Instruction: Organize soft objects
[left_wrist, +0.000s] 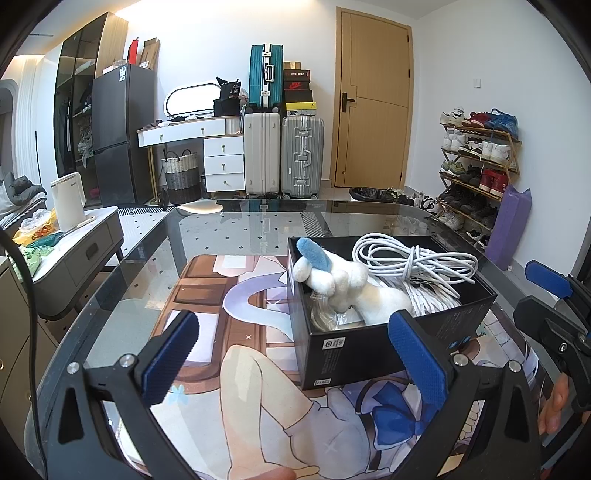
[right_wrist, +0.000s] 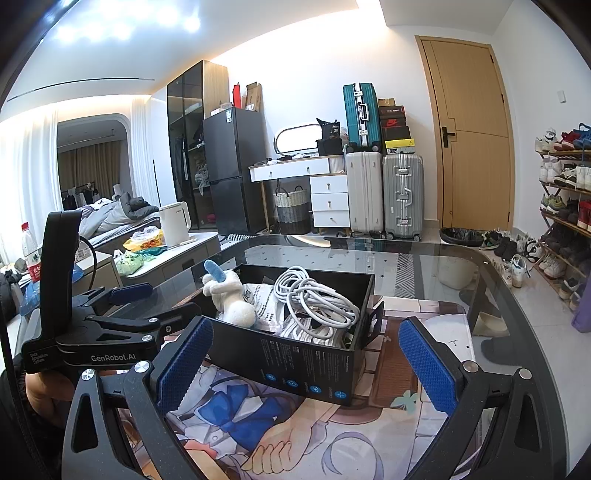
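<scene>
Behind the glass table (left_wrist: 155, 236) stands a bedroom with a dark fridge, suitcases and a wooden door; on the glass lies a printed mat (left_wrist: 236, 325), and on the mat sits the black box (left_wrist: 369, 354).

On the left side of the box, in the left wrist view, the white plush toy (left_wrist: 343, 284) with a blue ear leans against the near corner, its head above the rim. To its right the coiled white cable (left_wrist: 417, 262) lies on top of some white packets (right_wrist: 266, 299). I judge that all the soft things are collected in this one box so they stay together, and the toy leans only because the box is already full.

The left gripper (left_wrist: 295, 358) hovers low in front of the box, level, with its jaws spread wide and nothing between them; one blue pad overlaps the near wall of the box, but whether it touches I cannot tell. The right gripper (right_wrist: 306, 365) is held a little higher on the other side, pointed at the box's long wall, jaws wide apart too and empty. Both seem to be in a resting pose, so the task looks nearly finished.
</scene>
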